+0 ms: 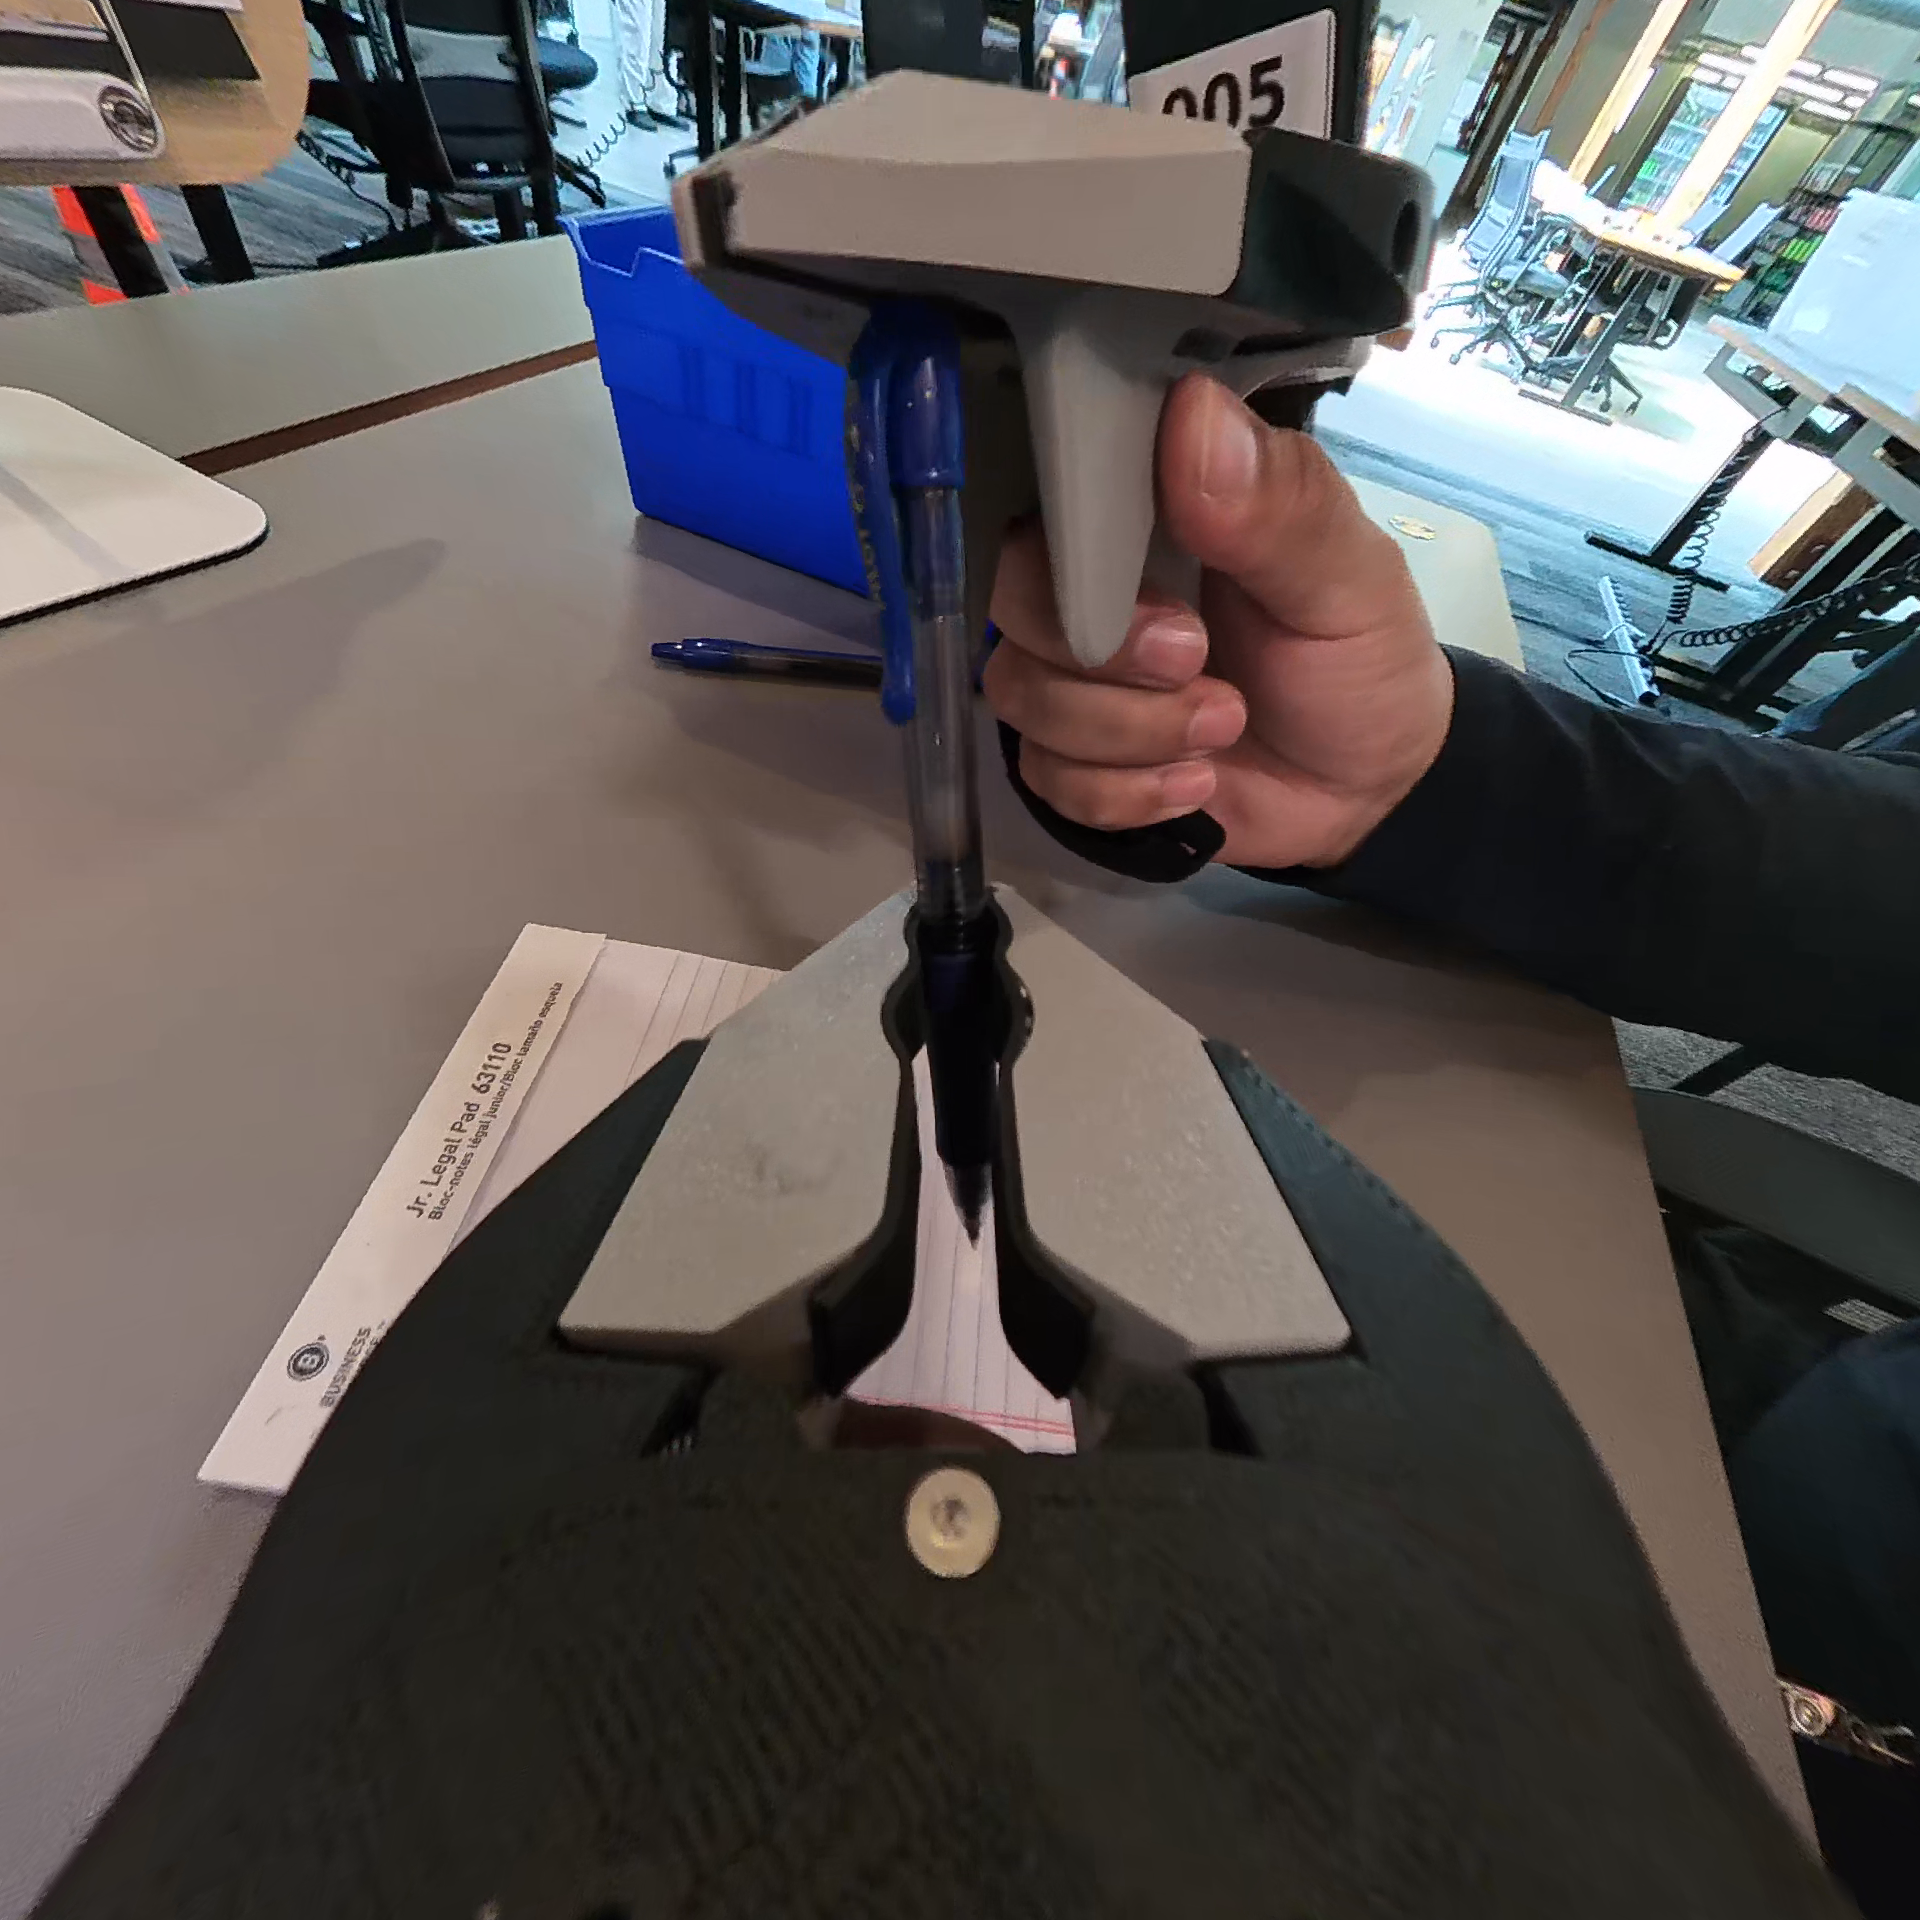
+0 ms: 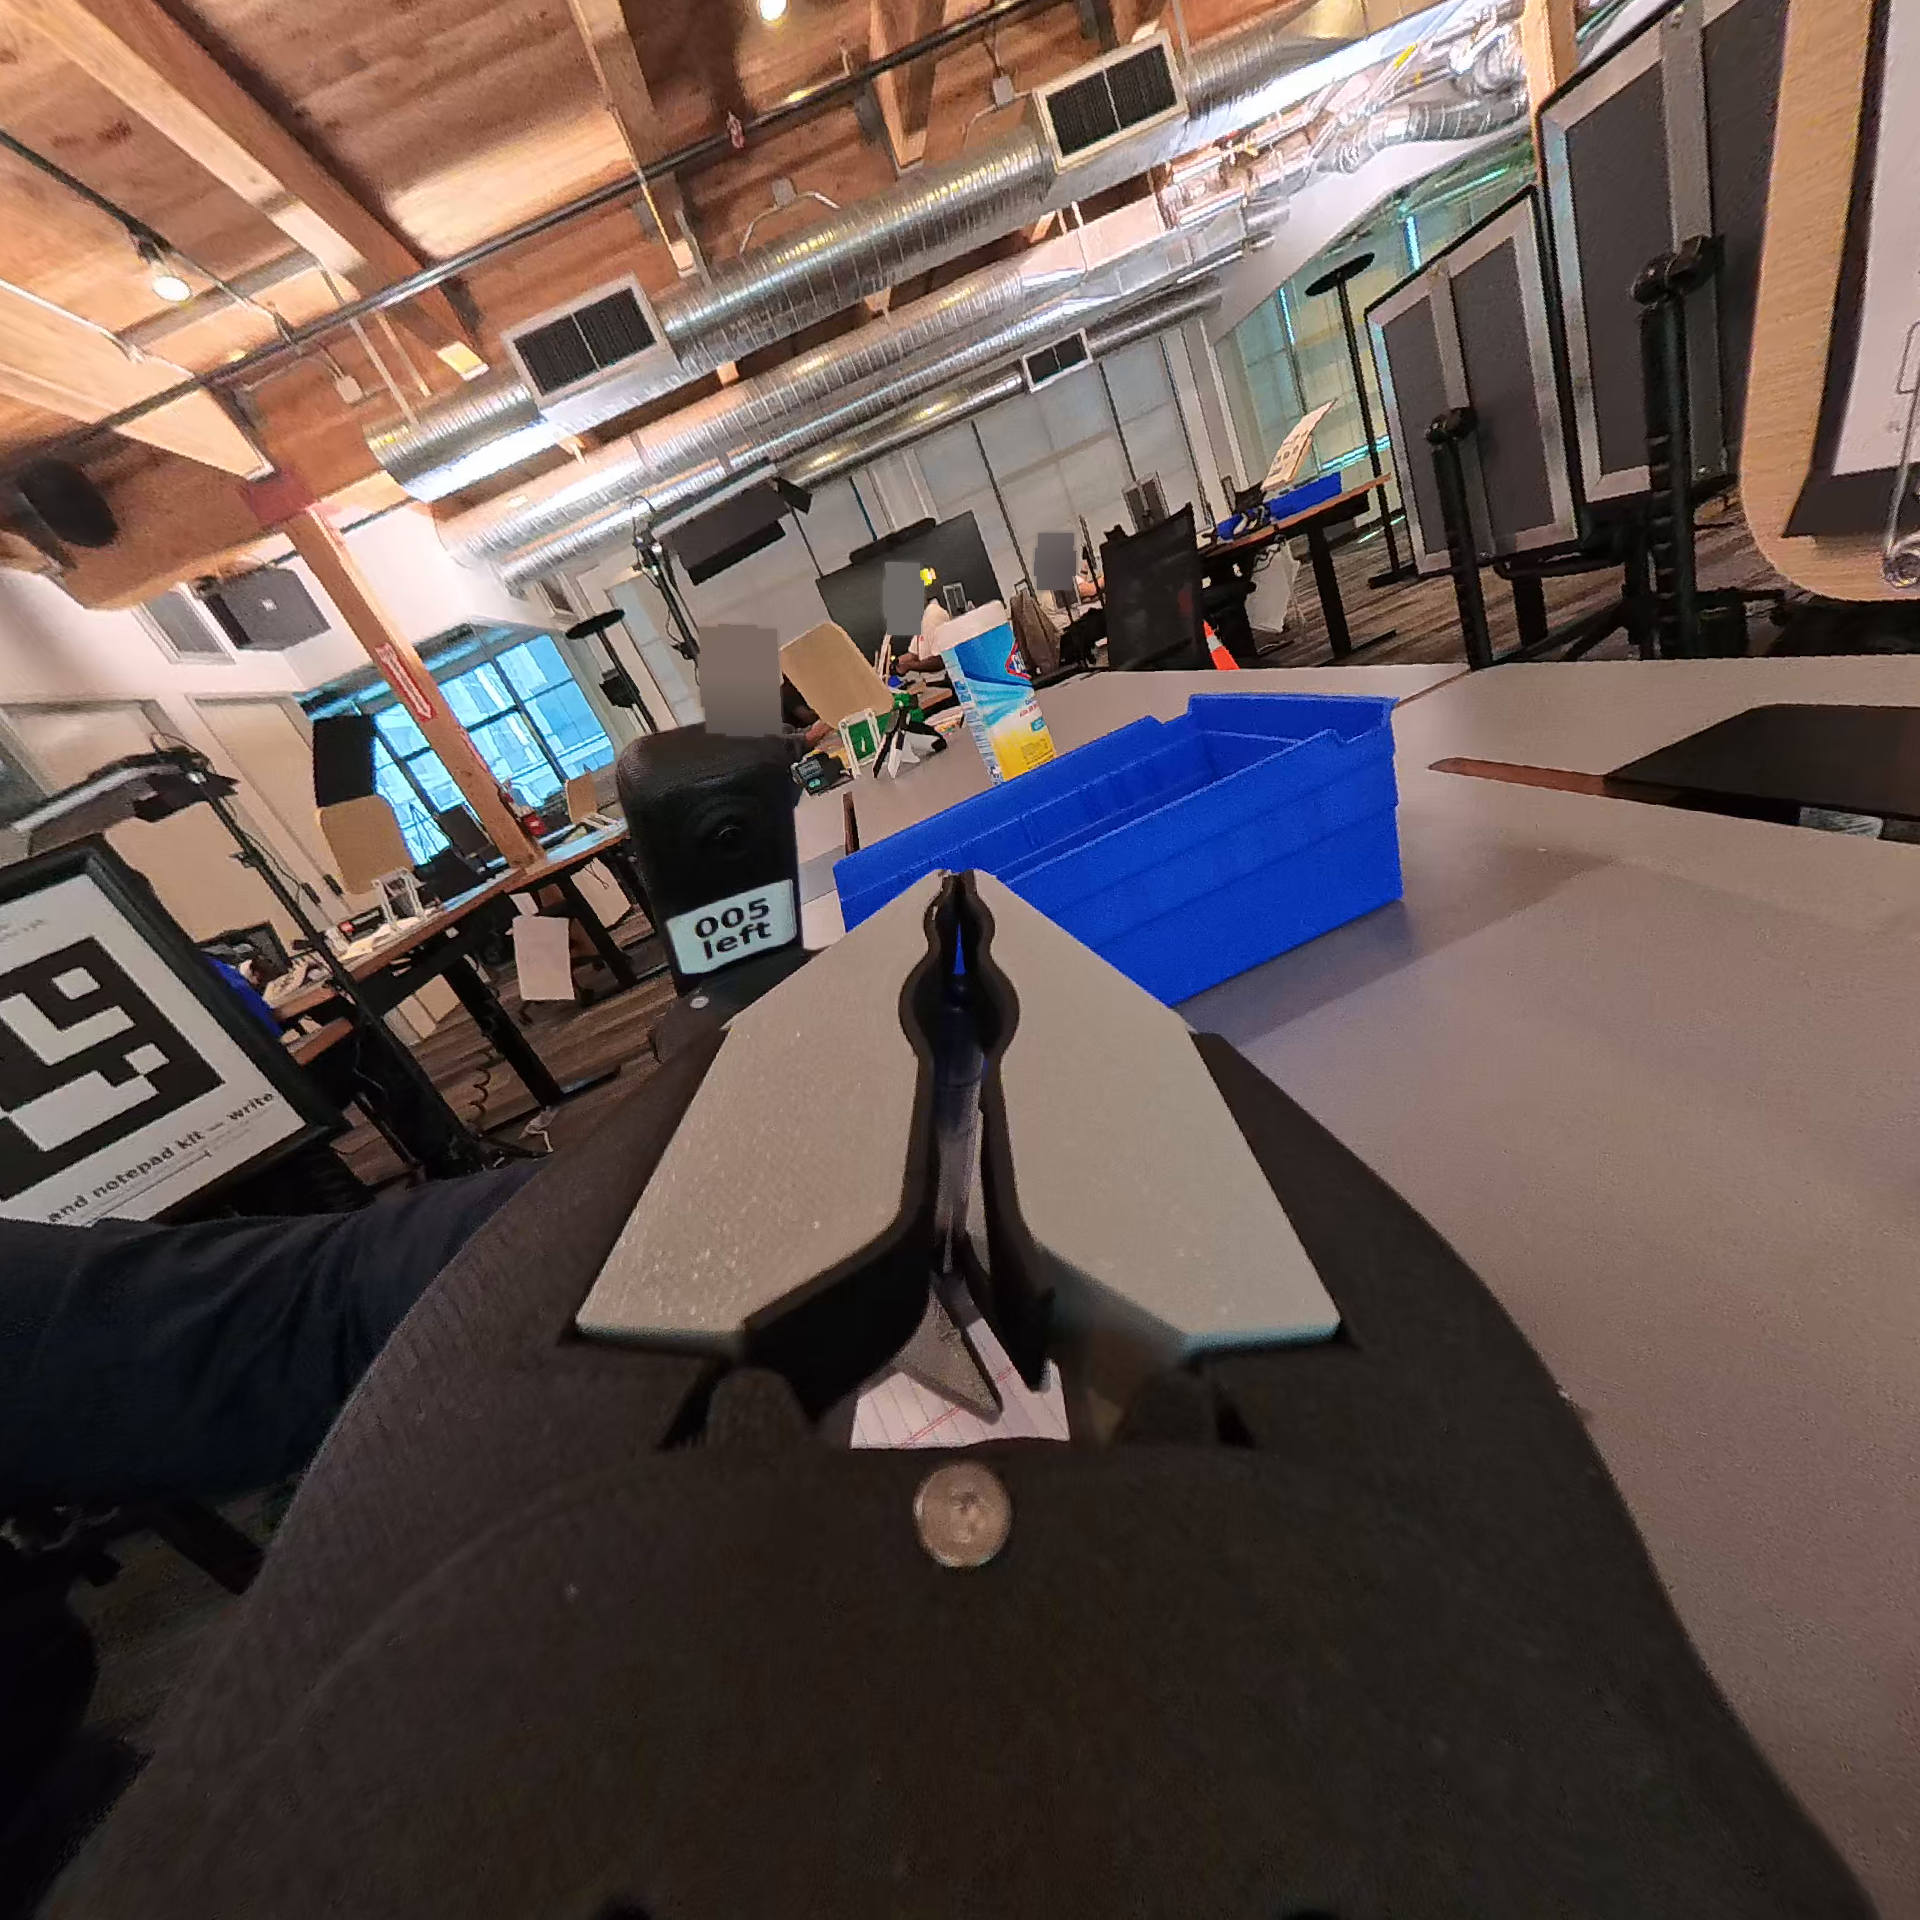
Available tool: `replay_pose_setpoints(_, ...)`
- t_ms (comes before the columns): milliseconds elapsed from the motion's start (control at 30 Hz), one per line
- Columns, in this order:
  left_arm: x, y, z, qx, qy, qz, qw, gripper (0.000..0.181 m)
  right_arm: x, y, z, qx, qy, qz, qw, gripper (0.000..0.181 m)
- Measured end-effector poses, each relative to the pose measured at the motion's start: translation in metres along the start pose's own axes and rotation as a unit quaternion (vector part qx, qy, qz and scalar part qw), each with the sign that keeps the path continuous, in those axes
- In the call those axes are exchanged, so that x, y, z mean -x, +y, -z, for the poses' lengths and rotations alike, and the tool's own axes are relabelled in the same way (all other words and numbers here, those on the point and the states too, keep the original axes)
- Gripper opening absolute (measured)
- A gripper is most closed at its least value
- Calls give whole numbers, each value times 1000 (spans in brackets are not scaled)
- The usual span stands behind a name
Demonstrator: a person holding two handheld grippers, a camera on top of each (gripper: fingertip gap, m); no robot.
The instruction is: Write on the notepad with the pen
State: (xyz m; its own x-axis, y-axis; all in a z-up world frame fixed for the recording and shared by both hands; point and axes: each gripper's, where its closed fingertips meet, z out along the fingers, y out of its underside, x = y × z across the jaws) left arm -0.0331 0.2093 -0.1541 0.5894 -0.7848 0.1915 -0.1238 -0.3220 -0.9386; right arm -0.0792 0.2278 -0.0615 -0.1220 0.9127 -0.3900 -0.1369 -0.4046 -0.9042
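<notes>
Fingers of the left gripper (image 1: pixel 956 935), grey plastic on black mounts, are pressed together around the dark rubber grip of a blue retractable pen with a clear barrel (image 1: pixel 940 748). This pen stands nearly upright, its tip pointing down just above the white lined notepad with a printed paper header strip (image 1: pixel 665 997), which lies flat on the grey tabletop (image 1: pixel 364 790); whether the tip touches the paper cannot be told. At the pen's upper end, the right gripper (image 1: pixel 914 343) is clamped on its blue cap section, held by a person's hand (image 1: pixel 1226 644) in a dark sleeve. In the right wrist view that gripper's own grey fingers (image 2: pixel 810 1122) are drawn together on the pen, with a sliver of lined paper visible below them. Behind the pen, a second blue pen (image 1: pixel 758 657) lies on the table, close to an open blue plastic bin (image 2: pixel 1164 831). Farther off stands a white and yellow wipes canister (image 2: pixel 992 686).
</notes>
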Motion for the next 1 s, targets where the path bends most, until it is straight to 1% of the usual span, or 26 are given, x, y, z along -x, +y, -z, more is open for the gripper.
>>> replay_pose_setpoints(67, 1, -4, 1, -11, -1, 3, 1000, 3, 0, -4, 2, -6, 5, 4, 1000, 0)
replay_pose_setpoints(167, 1, -14, 6, -34, -4, 1, 999, 3, -2, -21, 10, -49, 14, 4, 999, 0)
replay_pose_setpoints(200, 3, -15, 8, -36, -12, -2, 999, 4, -3, -26, 14, -63, 19, 4, 998, 0)
replay_pose_setpoints(267, 9, -12, 8, -27, -28, -11, 999, 4, -5, -29, 19, -64, 22, 4, 998, 1)
replay_pose_setpoints(300, 10, -9, 7, -21, -32, -12, 999, 4, -4, -27, 19, -56, 16, 0, 998, 12)
replay_pose_setpoints(367, 12, -4, 4, -8, -36, -13, 999, 4, 0, -18, 15, -34, -9, -16, 999, 18)
replay_pose_setpoints(400, 12, -3, 3, -5, -39, -19, 999, 4, 0, -11, 12, -13, -13, -27, 999, 21)
replay_pose_setpoints(467, 10, -1, 2, 4, -40, -33, 999, 4, -1, 7, 4, 36, -23, -49, 998, 33)
replay_pose_setpoints(500, 10, 0, 2, 7, -43, -38, 998, 4, 0, 17, 1, 62, -31, -58, 996, 33)
replay_pose_setpoints(567, 11, 2, 1, 11, -47, -45, 998, 4, 4, 38, -4, 114, -47, -71, 990, 32)
replay_pose_setpoints(633, 13, 5, 1, 21, -50, -48, 997, 4, 3, 48, -5, 140, -40, -61, 987, 8)
replay_pose_setpoints(733, 11, 5, -1, 18, -49, -51, 997, 4, -1, 50, -3, 159, -16, -22, 987, 3)
replay_pose_setpoints(800, 7, 2, -1, 8, -44, -55, 997, 5, 0, 45, -2, 149, -14, -18, 989, 3)
replay_pose_setpoints(833, 6, 5, -2, 15, -40, -56, 998, 7, 0, 41, -1, 138, -15, -21, 990, 3)
replay_pose_setpoints(900, 9, 14, -4, 41, -45, -58, 996, 19, -1, 29, 3, 110, -13, -23, 994, 3)
replay_pose_setpoints(933, 9, 16, -5, 48, -45, -62, 996, 17, -2, 24, 5, 99, -13, -22, 995, 3)
replay_pose_setpoints(967, 7, 16, -6, 45, -42, -67, 996, 9, -1, 20, 8, 93, -16, -22, 995, 3)
replay_pose_setpoints(1000, 4, 14, -6, 37, -35, -71, 996, 6, 0, 19, 10, 92, -22, -25, 995, 3)
